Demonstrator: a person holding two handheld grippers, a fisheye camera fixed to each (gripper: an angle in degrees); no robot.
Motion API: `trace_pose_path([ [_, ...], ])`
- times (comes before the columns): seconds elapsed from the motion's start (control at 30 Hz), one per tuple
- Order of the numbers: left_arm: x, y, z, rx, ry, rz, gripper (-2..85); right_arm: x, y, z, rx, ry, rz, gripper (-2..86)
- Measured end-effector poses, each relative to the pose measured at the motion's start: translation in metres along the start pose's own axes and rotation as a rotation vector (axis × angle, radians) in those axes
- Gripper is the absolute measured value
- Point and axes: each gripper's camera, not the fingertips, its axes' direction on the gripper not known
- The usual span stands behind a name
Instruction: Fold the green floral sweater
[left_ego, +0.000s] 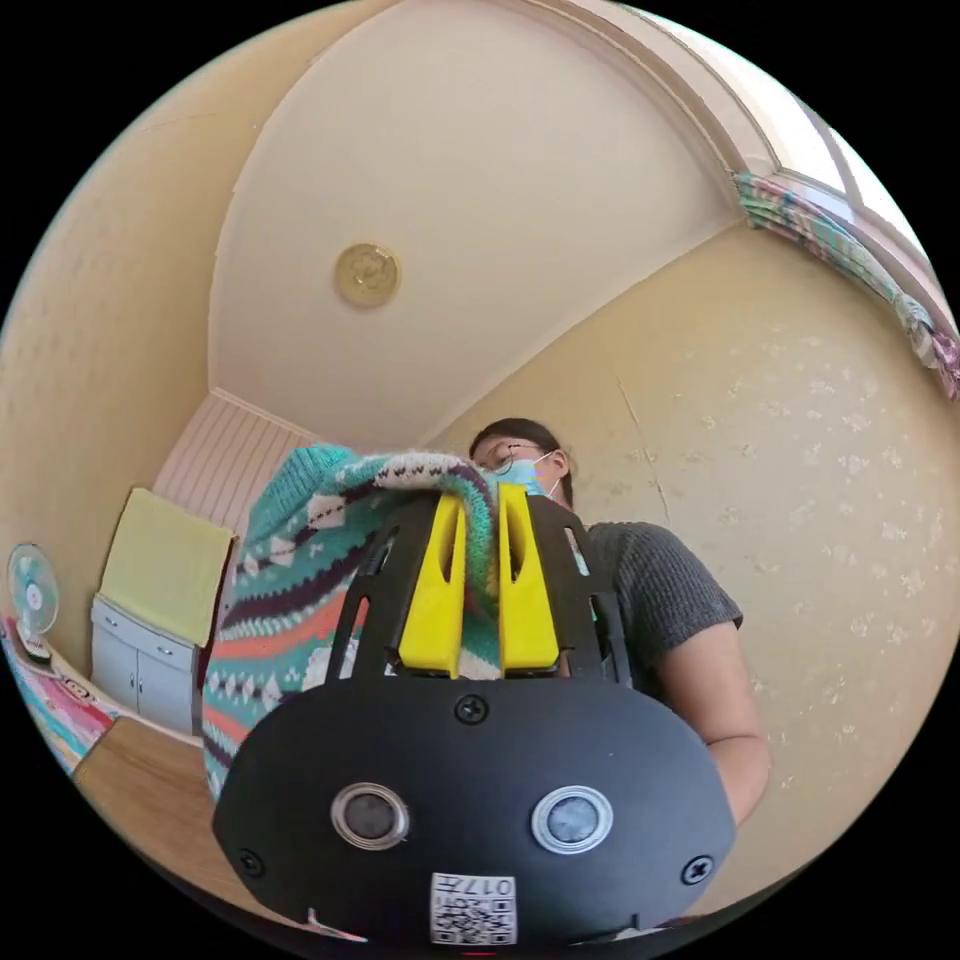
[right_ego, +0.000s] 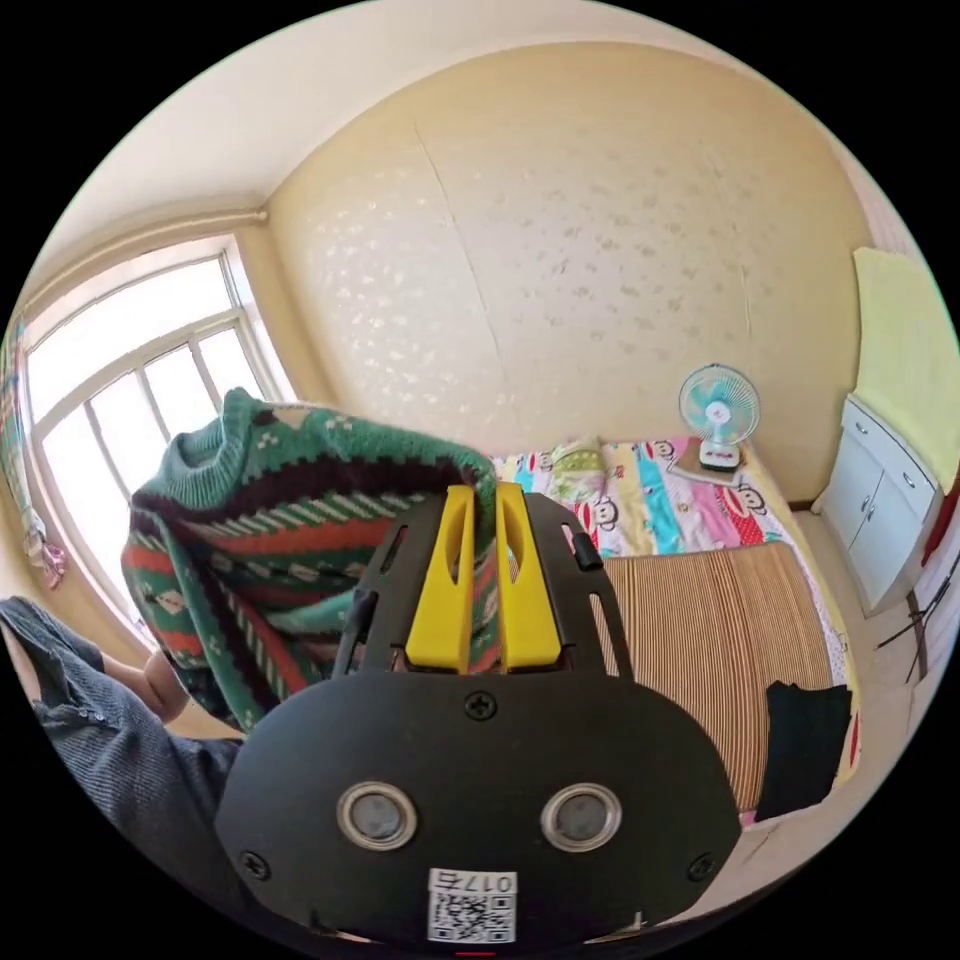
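Observation:
The green patterned sweater (left_ego: 290, 570) hangs in the air, striped in teal, orange, dark purple and white. My left gripper (left_ego: 483, 500) is shut on its top edge, the knit pinched between the yellow jaws, with the garment draping down to the left. In the right gripper view the same sweater (right_ego: 280, 540) hangs with its green ribbed collar at the upper left. My right gripper (right_ego: 483, 495) is shut on its edge as well, fabric squeezed between the yellow jaws. Both grippers hold it well above the bed.
A person in a grey top (left_ego: 650, 590) stands behind the sweater. Below lies a bed with a striped mat (right_ego: 700, 640), a cartoon sheet (right_ego: 660, 500), a small fan (right_ego: 718, 410) and a dark folded garment (right_ego: 805, 735). A white cabinet (right_ego: 880, 510) stands at the right, a window (right_ego: 120, 390) at the left.

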Motion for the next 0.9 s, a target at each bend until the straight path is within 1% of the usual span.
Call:
trace_pose_path([
  [0.07,0.008,-0.002,-0.005,-0.108,-0.171,-0.073,5.2,-0.007,-0.012,-0.019,0.105,0.012,0.016,3.3],
  [0.1,0.009,-0.002,-0.005,-0.145,-0.228,-0.094,5.0,-0.012,-0.018,-0.028,0.160,0.031,0.018,3.3],
  [0.17,0.004,0.001,-0.004,-0.321,-0.454,-0.247,4.7,-0.020,-0.025,-0.037,0.209,0.056,0.019,3.3],
  [0.2,0.002,0.002,-0.002,-0.363,-0.517,-0.284,4.6,-0.025,-0.028,-0.040,0.230,0.056,0.018,3.3],
  [0.27,-0.009,0.016,0.011,-0.509,-0.796,-0.383,4.1,-0.030,-0.027,-0.044,0.259,0.040,0.000,3.4],
  [0.33,-0.023,0.032,0.018,-0.530,-0.850,-0.444,4.0,-0.025,-0.018,-0.055,0.300,0.019,-0.019,3.5],
  [0.4,-0.034,0.045,0.019,-0.435,-0.825,-0.465,4.0,-0.009,-0.010,-0.069,0.323,-0.030,0.006,3.5],
  [0.47,-0.037,0.045,0.033,-0.332,-0.794,-0.404,4.1,0.010,-0.001,-0.088,0.350,-0.103,0.056,3.5],
  [0.5,-0.037,0.041,0.041,-0.325,-0.796,-0.376,4.1,0.017,0.005,-0.103,0.387,-0.134,0.080,3.5],
  [0.57,-0.028,0.018,0.082,-0.314,-0.818,-0.233,4.3,0.014,0.009,-0.126,0.439,-0.119,0.059,3.5],
  [0.6,-0.025,0.011,0.093,-0.312,-0.830,-0.193,4.3,0.007,0.007,-0.138,0.472,-0.085,0.040,3.5],
  [0.67,-0.013,-0.021,0.136,-0.296,-0.949,-0.041,4.4,-0.004,-0.002,-0.151,0.519,-0.042,0.013,3.4],
  [0.7,-0.011,-0.029,0.146,-0.290,-0.999,-0.008,4.4,-0.009,-0.011,-0.153,0.540,-0.025,0.009,3.4],
  [0.73,-0.010,-0.043,0.164,-0.284,-1.107,0.049,4.5,-0.010,-0.023,-0.149,0.538,0.005,0.023,3.5],
  [0.77,-0.015,-0.054,0.179,-0.285,-1.216,0.092,4.6,-0.010,-0.031,-0.144,0.524,0.023,0.034,3.4],
  [0.83,-0.034,-0.067,0.189,-0.301,-1.334,0.120,4.6,0.004,-0.068,-0.101,0.387,0.120,0.071,3.4],
  [0.87,-0.055,-0.072,0.186,-0.318,-1.383,0.113,4.6,0.012,-0.078,-0.086,0.343,0.139,0.086,3.5],
  [0.9,-0.069,-0.073,0.180,-0.327,-1.395,0.099,4.6,0.034,-0.098,-0.046,0.241,0.154,0.120,3.5],
])
